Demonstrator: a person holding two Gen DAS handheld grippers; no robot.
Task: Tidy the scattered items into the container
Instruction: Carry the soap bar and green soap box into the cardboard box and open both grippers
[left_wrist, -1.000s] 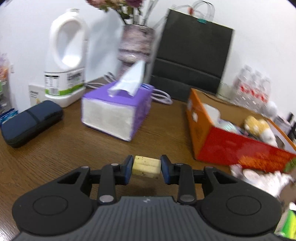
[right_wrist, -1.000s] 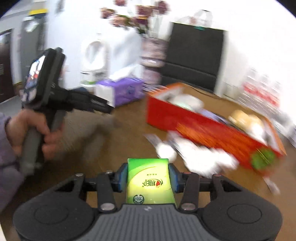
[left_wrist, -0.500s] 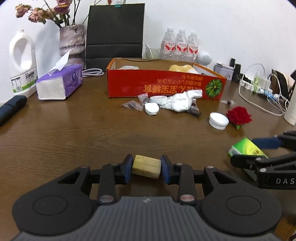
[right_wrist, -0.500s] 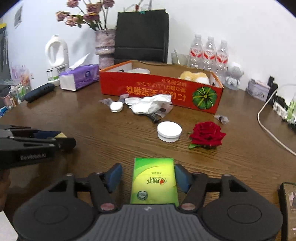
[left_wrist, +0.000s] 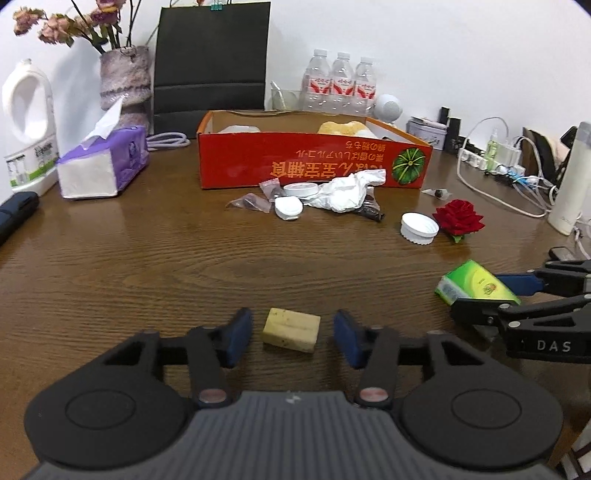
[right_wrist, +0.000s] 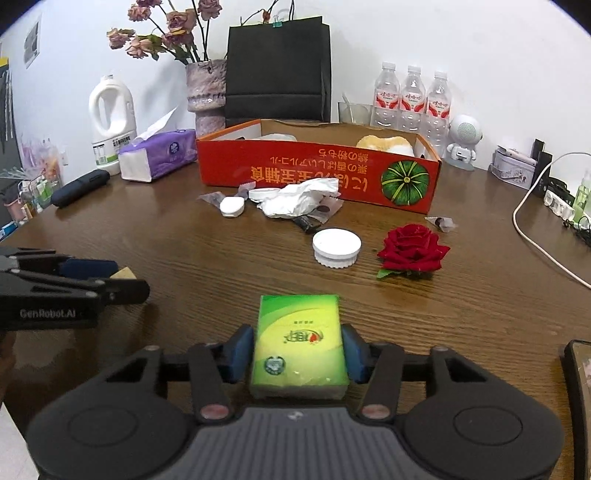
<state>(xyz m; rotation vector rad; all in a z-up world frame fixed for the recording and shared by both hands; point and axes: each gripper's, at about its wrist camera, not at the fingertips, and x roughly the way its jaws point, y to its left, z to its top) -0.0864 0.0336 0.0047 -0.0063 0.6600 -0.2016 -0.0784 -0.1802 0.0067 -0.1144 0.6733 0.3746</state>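
Jaws of the left gripper (left_wrist: 293, 334) are opening, with clear gaps either side of the yellow sponge block (left_wrist: 291, 329) that lies on the wooden bench (left_wrist: 147, 258) between them. The right gripper (right_wrist: 298, 352) is closing its jaws on the green packet (right_wrist: 299, 345), blue pads right against both its sides. Farther back stands the red cardboard box (right_wrist: 314, 173), holding a few items. Before it lie crumpled white paper (right_wrist: 297, 199), a white lid (right_wrist: 336, 247) and a red rose (right_wrist: 412, 245), all outside the box.
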